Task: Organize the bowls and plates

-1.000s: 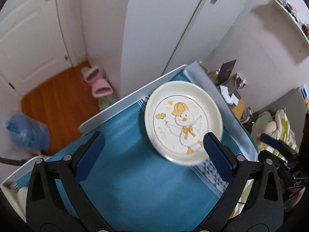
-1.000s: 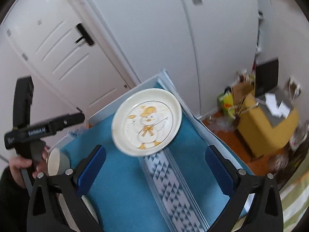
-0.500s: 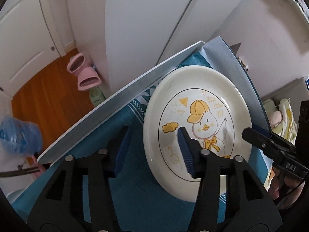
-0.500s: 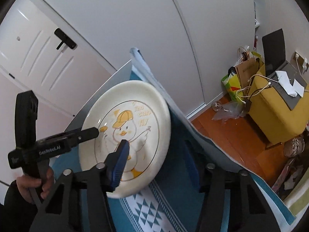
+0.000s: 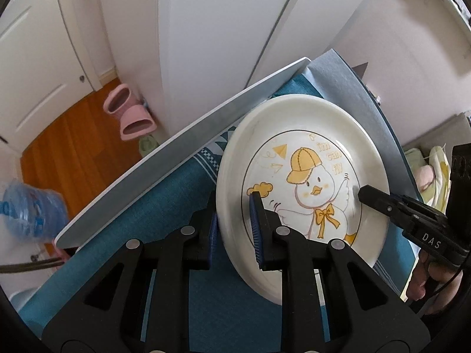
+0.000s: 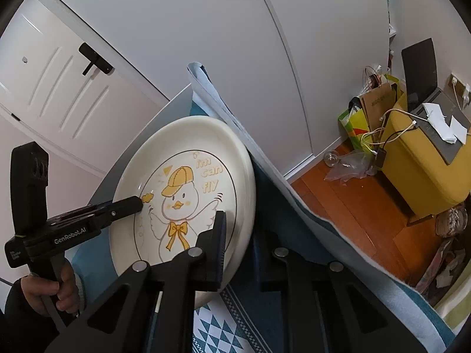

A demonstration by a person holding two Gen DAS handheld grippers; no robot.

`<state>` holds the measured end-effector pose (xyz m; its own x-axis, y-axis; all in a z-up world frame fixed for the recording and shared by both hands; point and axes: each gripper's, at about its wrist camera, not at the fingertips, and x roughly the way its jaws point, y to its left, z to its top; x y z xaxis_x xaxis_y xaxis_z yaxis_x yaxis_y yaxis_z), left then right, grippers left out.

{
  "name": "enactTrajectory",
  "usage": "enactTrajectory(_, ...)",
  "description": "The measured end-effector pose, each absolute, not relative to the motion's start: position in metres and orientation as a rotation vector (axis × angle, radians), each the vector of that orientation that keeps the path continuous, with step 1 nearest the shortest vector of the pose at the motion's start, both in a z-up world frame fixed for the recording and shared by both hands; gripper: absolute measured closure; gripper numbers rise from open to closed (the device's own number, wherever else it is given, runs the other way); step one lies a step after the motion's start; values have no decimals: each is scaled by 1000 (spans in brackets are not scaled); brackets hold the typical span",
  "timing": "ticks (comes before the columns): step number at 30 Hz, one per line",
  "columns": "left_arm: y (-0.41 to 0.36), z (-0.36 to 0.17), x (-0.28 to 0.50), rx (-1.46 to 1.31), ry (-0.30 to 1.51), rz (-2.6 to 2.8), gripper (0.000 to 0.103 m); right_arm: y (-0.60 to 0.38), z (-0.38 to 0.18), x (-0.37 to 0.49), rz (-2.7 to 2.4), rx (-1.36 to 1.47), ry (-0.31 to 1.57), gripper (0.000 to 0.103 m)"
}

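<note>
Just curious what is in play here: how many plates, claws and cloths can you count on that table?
Plates: 1, the duck plate
Claws: 2, the left claw and the right claw, both clamped on the plate's rim
Cloths: 1, the blue tablecloth
Total: 4

We cannot see the plate (image 5: 297,135) rim's lower part behind the left gripper (image 5: 234,223); the blue bag (image 5: 26,203), left edge, is blurred.
</note>
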<state>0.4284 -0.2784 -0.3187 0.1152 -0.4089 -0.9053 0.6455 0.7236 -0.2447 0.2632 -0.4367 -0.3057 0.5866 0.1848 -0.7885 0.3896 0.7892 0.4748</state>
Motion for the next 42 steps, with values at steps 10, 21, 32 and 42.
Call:
enactTrajectory(10,-259,-291,412,196,1197,-737,86,-429,-283,258,-88,622,918,88)
enactTrajectory(21,-204,-218,360,126,1107,-655,86,-400,-216,231,16,534,906,88)
enactTrajectory(32,-113,-173,281,37,1065,-494,86,-335,-179,186,174,463,949,88)
enactTrajectory(42,-30,-186,204,-93,1081,-258,86,-270,-192,168,401,344,1024,88)
